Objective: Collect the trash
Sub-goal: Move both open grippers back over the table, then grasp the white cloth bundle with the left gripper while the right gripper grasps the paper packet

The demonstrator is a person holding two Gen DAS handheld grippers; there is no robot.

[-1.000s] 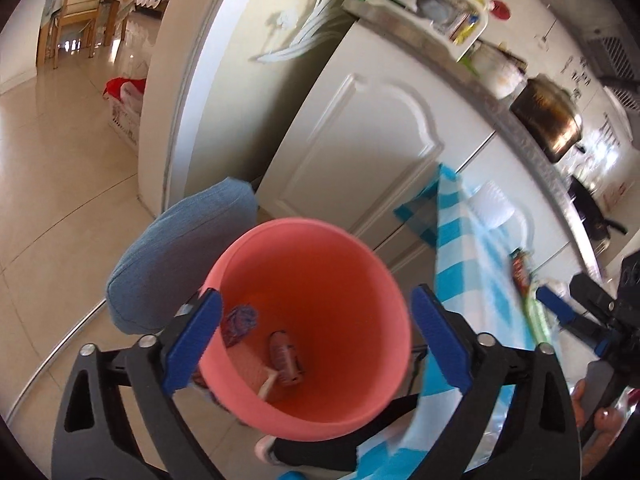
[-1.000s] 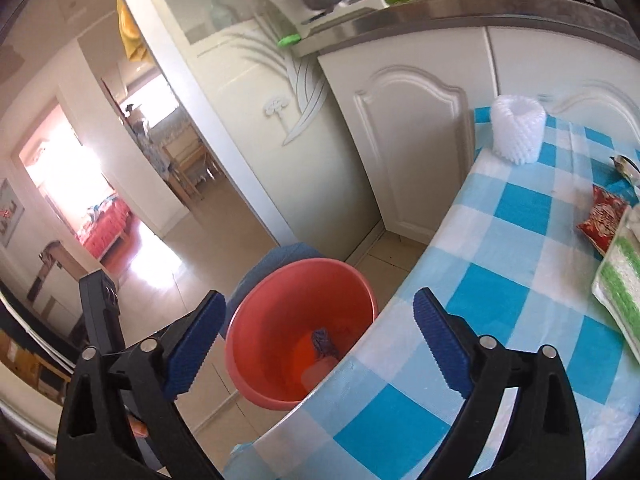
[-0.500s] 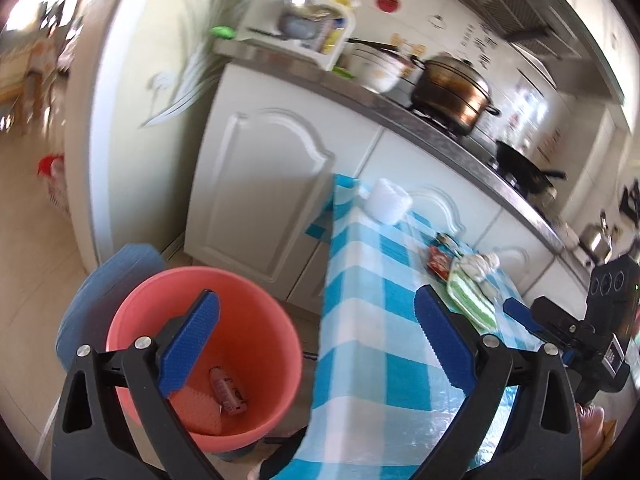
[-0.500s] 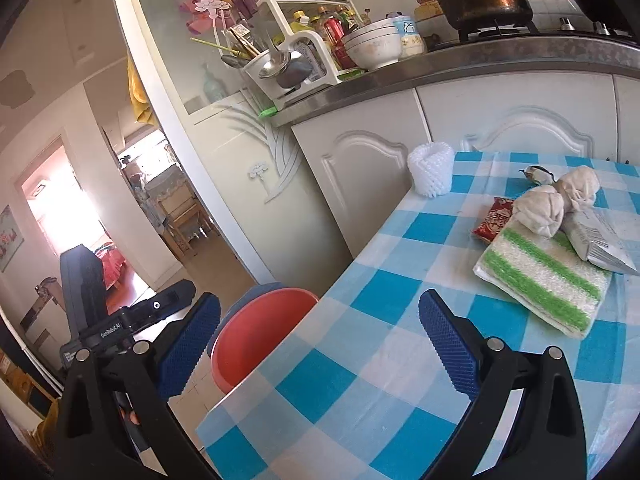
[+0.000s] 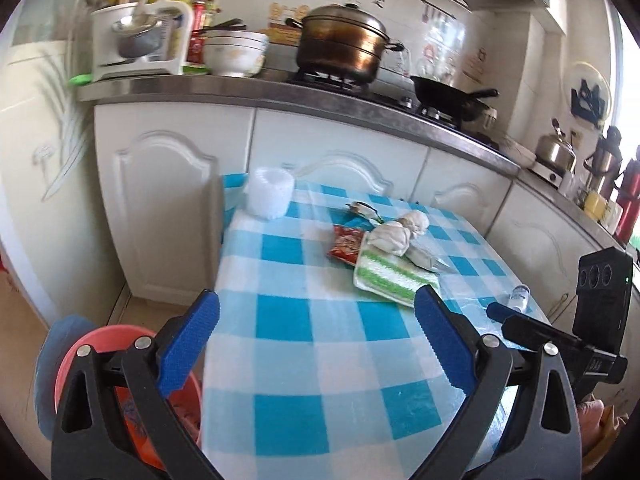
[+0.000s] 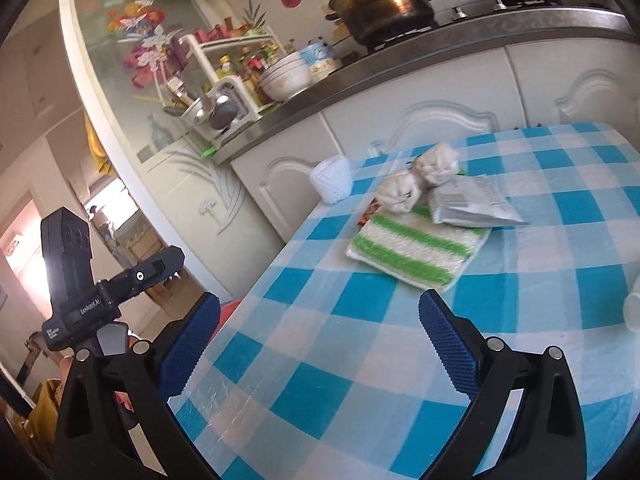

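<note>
Two tissue wads (image 5: 398, 230), one red wrapper (image 5: 346, 243).

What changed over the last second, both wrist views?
Both grippers swung up and away from the red bucket toward the checked table: the left gripper was over the bucket's mouth, which now sits low at its left. Nothing was grasped or released. The right gripper is open and empty too. The striped cloth, crumpled wads and red wrapper lie unmoved.

Both views swung from bucket (image 5: 100, 344) to table (image 5: 320, 340)
</note>
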